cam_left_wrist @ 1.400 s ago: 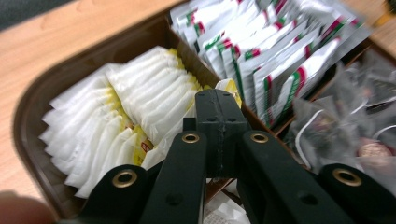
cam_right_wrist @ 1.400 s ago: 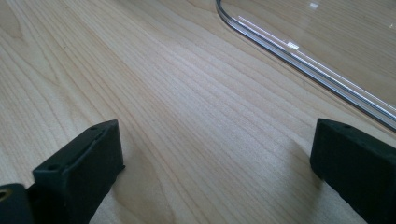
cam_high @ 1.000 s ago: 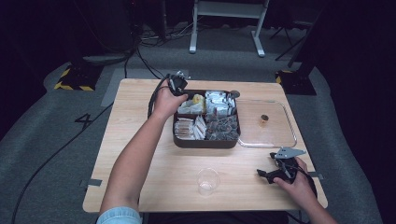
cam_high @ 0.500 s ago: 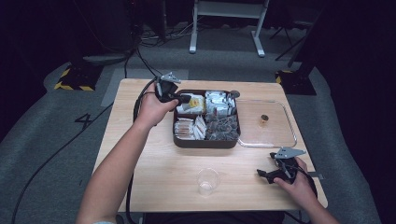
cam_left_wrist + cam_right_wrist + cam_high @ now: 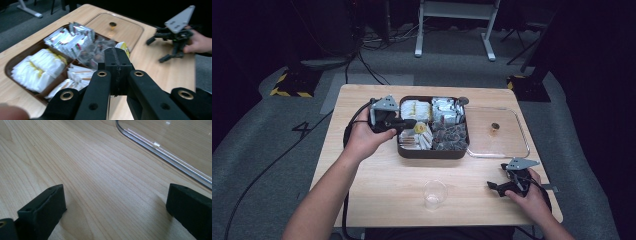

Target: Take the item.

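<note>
A dark compartment tray (image 5: 432, 154) of packets sits mid-table. My left gripper (image 5: 413, 123) reaches over its left edge, jaws pressed together on a yellow-and-white packet (image 5: 420, 129). In the left gripper view the shut jaws meet at my left gripper (image 5: 117, 56) and the packet (image 5: 123, 47) pokes out past the tips, above the tray (image 5: 10, 65). My right gripper (image 5: 498, 176) rests on the table at the near right, jaws wide apart with bare wood between them. It appears farther off as my right gripper (image 5: 156, 50), and close up as my right gripper (image 5: 115, 212).
A clear lid (image 5: 507, 145) with a small knob (image 5: 495, 126) lies right of the tray; its rim (image 5: 160, 152) runs just ahead of the right jaws. A clear plastic cup (image 5: 434, 194) stands near the table's front edge. Cables trail off the table's left side.
My left gripper has moved from the tray's far left corner toward the person along the tray's left side, and the yellow-and-white packet came with it. The right gripper stayed put.
</note>
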Demonstrator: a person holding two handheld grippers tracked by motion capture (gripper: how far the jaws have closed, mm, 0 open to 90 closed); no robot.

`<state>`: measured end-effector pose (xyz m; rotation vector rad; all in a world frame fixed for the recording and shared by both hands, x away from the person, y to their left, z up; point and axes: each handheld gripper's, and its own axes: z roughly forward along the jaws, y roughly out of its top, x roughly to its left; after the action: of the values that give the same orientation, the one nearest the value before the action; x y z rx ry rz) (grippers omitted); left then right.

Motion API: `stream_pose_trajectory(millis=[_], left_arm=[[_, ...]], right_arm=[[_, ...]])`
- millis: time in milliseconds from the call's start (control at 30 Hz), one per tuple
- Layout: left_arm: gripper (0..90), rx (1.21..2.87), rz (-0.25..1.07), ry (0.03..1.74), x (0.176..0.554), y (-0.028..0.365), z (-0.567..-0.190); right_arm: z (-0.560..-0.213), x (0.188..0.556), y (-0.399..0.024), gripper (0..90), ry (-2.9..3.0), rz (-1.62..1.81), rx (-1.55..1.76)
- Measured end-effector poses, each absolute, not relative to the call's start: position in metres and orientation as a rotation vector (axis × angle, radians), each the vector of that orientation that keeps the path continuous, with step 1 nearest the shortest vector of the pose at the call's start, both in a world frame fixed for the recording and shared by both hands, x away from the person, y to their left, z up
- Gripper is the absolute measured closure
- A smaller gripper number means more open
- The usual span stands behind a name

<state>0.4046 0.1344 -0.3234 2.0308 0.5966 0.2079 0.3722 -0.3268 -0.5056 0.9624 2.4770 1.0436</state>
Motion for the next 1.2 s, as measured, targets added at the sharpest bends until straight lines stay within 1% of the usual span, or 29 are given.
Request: stream_pose_trajectory(millis=[267,533,867,1200], left_arm=[[90.0,1.972,0.189,0.535,0.369,0.137,-0.333],[90.0,1.954,0.151,0.486,0.347,0.122,-0.352],[90.0,1.978,0.058,0.447,0.330,0.096,-0.384],[90.0,2.007,0.011,0.410,0.328,0.081,-0.404]], right_arm=[[-0.506,0.372,-0.327,2.6,2.477,1.043,0.962],[-0.506,0.372,-0.327,2.6,2.477,1.044,0.962],[-0.506,0.372,-0.327,2.6,2.477,1.044,0.962],[-0.506,0.372,-0.327,2.6,2.477,1.044,0.962]])
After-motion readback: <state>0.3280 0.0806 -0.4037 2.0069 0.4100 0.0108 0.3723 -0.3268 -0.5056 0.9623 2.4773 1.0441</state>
